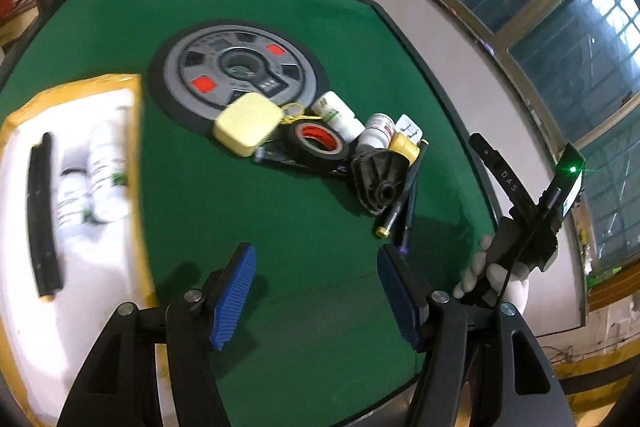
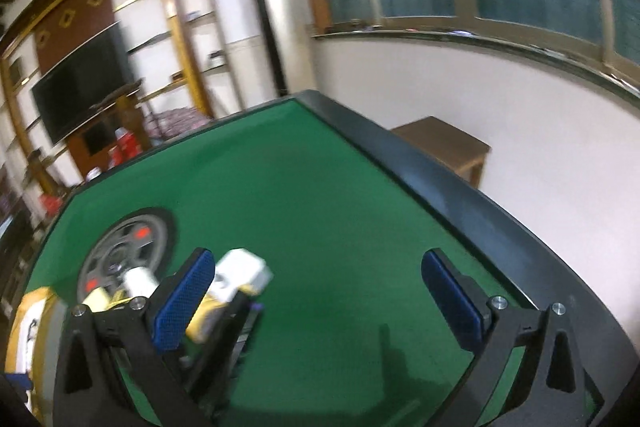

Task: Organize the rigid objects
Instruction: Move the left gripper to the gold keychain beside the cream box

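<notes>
A pile of small items lies on the green table (image 1: 280, 7): a pale yellow square box (image 1: 247, 123), a black tape roll (image 1: 316, 143) with a red core, white bottles (image 1: 339, 114), a yellow-capped piece (image 1: 404, 146), a black plastic part (image 1: 378, 175) and dark pens (image 1: 408, 203). My left gripper (image 1: 316, 251) hovers in front of the pile, open, with only green felt between its blue pads (image 1: 236, 291). My right gripper (image 2: 318, 259) is wide open over bare felt. The pile (image 2: 240, 273) shows blurred behind its left finger.
A yellow-rimmed white box (image 1: 132, 163) at the left holds a black bar (image 1: 42, 215) and white bottles (image 1: 106, 171). A grey wheel-shaped disc (image 1: 236, 67) lies behind the pile. A white-gloved hand (image 1: 492, 277) grips a black handle at the table's right edge (image 2: 460, 195).
</notes>
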{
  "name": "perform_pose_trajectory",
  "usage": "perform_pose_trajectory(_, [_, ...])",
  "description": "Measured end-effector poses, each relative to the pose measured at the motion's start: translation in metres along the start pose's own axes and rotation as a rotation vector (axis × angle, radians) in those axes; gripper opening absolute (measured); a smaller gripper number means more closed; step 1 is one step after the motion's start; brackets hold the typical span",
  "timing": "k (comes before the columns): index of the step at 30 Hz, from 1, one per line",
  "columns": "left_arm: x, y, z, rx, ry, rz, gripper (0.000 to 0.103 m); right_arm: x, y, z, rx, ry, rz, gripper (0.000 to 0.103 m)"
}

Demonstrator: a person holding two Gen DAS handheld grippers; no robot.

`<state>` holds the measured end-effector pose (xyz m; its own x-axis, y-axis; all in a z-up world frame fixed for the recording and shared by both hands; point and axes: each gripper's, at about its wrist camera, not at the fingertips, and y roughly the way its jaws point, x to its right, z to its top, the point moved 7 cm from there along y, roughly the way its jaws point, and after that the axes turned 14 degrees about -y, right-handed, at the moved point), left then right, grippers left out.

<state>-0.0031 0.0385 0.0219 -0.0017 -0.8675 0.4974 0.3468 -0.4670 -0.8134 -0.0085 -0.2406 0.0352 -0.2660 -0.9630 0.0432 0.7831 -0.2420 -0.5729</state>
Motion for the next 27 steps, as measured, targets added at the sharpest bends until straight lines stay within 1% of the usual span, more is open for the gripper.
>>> perform_pose_trajectory(1, [0.005,0.006,0.002,-0.002,0.011,0.004,0.066,0.003,0.004,-0.002,-0.011,0.016,0.004,0.103])
perform_pose_trajectory(3, [0.011,0.015,0.009,-0.002,0.026,0.006,0.066,0.012,0.008,-0.003,-0.020,0.062,0.046,0.103])
perform_pose_trajectory(5, [0.017,0.023,0.024,0.022,0.037,0.006,0.066,0.011,0.007,-0.004,-0.025,0.061,0.052,0.103])
perform_pose_trajectory(8, [0.011,0.031,0.064,0.130,-0.006,0.057,0.066,0.009,0.012,-0.008,-0.053,0.065,0.087,0.103])
perform_pose_trajectory(10, [0.002,0.039,0.085,0.157,-0.039,0.083,0.066,0.008,0.014,-0.010,-0.066,0.066,0.097,0.103])
perform_pose_trajectory(13, [-0.016,0.053,0.104,0.159,-0.058,0.146,0.066,0.011,0.020,-0.010,-0.078,0.072,0.104,0.103])
perform_pose_trajectory(16, [-0.029,0.069,0.105,0.112,-0.067,0.170,0.066,0.011,0.023,-0.012,-0.095,0.080,0.112,0.103])
perform_pose_trajectory(18, [-0.035,0.077,0.104,0.088,-0.076,0.170,0.066,0.010,0.026,-0.013,-0.111,0.087,0.122,0.103])
perform_pose_trajectory(22, [-0.037,0.088,0.110,0.081,-0.062,0.188,0.066,0.005,0.030,-0.016,-0.135,0.080,0.138,0.103])
perform_pose_trajectory(24, [-0.034,0.095,0.112,0.078,-0.039,0.213,0.067,0.002,0.035,-0.015,-0.147,0.065,0.139,0.103])
perform_pose_trajectory(27, [-0.028,0.099,0.114,0.105,0.022,0.272,0.067,0.001,0.035,-0.016,-0.149,0.054,0.136,0.103])
